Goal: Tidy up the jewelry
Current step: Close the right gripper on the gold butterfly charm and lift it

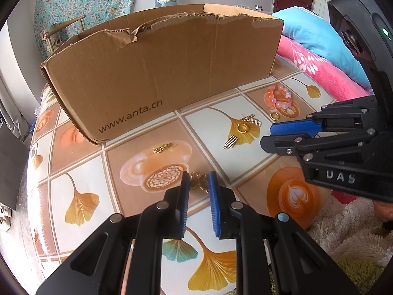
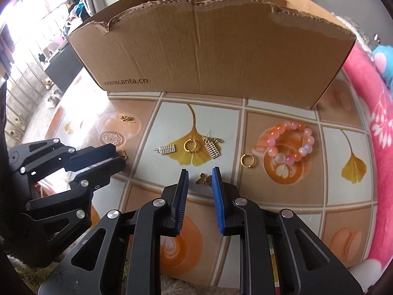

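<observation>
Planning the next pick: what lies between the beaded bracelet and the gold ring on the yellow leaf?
In the right wrist view, a silver abacus charm lies between the beaded bracelet and that gold ring.

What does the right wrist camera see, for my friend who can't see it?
The right gripper points down at a small bronze butterfly charm lying between its blue pads on a patterned tablecloth. Beyond lie gold rings, silver abacus charms, a pink bead bracelet and a torn brown cardboard box.

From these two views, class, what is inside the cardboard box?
Only the far inner wall and a corner of the cardboard box show, bare. Its tall front wall hides the floor, so any jewelry inside cannot be seen.
</observation>
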`<state>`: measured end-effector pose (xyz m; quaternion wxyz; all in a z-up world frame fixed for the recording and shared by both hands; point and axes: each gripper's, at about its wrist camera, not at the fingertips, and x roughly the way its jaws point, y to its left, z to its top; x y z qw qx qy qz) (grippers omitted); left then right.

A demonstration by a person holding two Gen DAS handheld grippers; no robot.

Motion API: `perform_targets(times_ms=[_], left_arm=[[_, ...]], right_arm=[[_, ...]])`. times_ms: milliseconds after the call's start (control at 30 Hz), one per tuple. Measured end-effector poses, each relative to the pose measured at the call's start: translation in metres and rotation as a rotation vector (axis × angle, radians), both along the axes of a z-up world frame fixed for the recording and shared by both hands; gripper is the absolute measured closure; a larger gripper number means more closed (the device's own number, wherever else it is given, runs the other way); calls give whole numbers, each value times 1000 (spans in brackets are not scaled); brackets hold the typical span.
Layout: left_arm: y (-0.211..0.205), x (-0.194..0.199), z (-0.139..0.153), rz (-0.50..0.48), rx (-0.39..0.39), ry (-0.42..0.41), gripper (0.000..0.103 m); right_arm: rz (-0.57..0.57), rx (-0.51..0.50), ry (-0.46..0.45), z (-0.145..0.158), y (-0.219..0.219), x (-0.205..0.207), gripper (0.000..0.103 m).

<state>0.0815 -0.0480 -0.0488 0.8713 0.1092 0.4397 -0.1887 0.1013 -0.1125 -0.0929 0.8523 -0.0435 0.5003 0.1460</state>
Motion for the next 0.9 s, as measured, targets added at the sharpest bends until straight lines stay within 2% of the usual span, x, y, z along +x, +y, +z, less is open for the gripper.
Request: perform_targets(times_ms=[100, 167, 667, 900], left_arm=[[0, 0, 0, 0, 1, 0, 87], [0, 0, 0, 1, 1, 0, 87], [2, 2, 1, 1, -28, 34, 87], [-3, 2, 1, 4, -4, 38, 87]], right_arm=[[11, -29, -16, -3, 6, -2, 85], [9, -33, -19, -5, 6, -2, 91], [-5, 31, -22, -2, -18, -2, 93], [-12, 64, -13, -9, -25, -1, 93]])
